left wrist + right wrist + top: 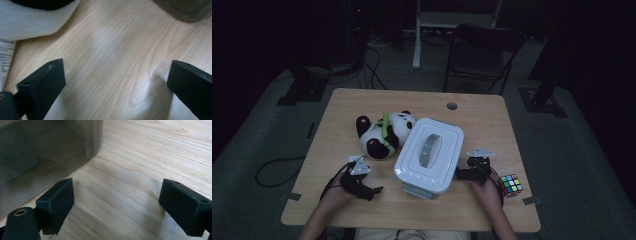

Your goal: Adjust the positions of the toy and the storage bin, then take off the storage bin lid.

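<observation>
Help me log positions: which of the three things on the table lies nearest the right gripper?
The lidded storage box: the right gripper sits beside its near right side. The Rubik's cube lies just outside that hand, and the plush panda lies beyond the box.

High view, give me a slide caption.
Two open black grippers, left and right, flank a lidded white plastic storage box on a wooden table.

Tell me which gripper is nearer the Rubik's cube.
Right. The right gripper sits just left of the Rubik's cube; the left gripper is far across the storage box.
</observation>
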`<state>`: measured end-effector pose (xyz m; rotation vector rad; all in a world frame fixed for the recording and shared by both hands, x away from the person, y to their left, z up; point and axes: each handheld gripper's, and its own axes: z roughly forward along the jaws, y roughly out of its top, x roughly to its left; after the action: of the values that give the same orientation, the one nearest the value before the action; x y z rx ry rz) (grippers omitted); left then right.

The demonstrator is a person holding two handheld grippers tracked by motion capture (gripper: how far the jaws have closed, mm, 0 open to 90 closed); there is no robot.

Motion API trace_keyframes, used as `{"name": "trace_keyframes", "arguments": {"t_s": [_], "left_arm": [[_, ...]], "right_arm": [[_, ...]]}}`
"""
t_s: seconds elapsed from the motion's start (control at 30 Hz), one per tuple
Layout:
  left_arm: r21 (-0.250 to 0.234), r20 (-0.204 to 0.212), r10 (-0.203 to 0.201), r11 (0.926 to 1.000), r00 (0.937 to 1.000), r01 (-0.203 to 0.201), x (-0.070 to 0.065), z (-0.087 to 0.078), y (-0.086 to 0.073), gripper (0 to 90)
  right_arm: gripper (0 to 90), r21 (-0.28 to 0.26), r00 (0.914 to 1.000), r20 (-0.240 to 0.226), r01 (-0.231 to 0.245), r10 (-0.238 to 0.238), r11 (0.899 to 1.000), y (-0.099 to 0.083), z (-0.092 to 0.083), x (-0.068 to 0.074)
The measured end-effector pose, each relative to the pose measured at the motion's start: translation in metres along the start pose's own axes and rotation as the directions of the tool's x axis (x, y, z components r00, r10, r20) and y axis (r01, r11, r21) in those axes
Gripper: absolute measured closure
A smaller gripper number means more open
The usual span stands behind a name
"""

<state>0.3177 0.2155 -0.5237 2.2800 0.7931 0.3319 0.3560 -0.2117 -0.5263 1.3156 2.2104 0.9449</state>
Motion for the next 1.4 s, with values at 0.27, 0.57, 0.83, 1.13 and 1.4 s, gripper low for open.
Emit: {"name": "trace_keyframes", "arguments": {"t_s": [0.27,0.57,0.83,1.13,1.4], "left_arm": [[0.002,-0.036,-0.039,0.9992,0.9986,0.039,-0.001,0.001,0.001,3.0],[0.000,-0.046,-0.053,0.9986,0.9975,0.054,-0.003,0.001,0.001,3.0],[0.002,-0.041,-0.047,0.9989,0.9980,0.048,-0.003,0.001,0.001,2.1],[0.003,-0.037,-0.043,0.9991,0.9984,0.043,-0.003,0.000,0.000,2.1],[0.003,-0.036,-0.044,0.9990,0.9984,0.045,-0.004,0.000,0.000,2.1]], "right_arm": [[12.2,0.000,1.0000,0.000,0.000,0.000,1.000,0.000,0.000,0.000],[12.2,0.001,1.0000,0.003,-0.004,0.004,1.000,0.000,0.000,0.001],[11.8,0.027,0.9999,0.007,-0.009,0.008,1.000,0.001,-0.002,0.002],[13.4,0.060,0.9993,0.023,-0.030,0.029,0.998,0.009,-0.016,0.004],[13.3,-0.004,0.9959,0.071,-0.057,0.057,0.998,0.022,-0.043,-0.009]]}}
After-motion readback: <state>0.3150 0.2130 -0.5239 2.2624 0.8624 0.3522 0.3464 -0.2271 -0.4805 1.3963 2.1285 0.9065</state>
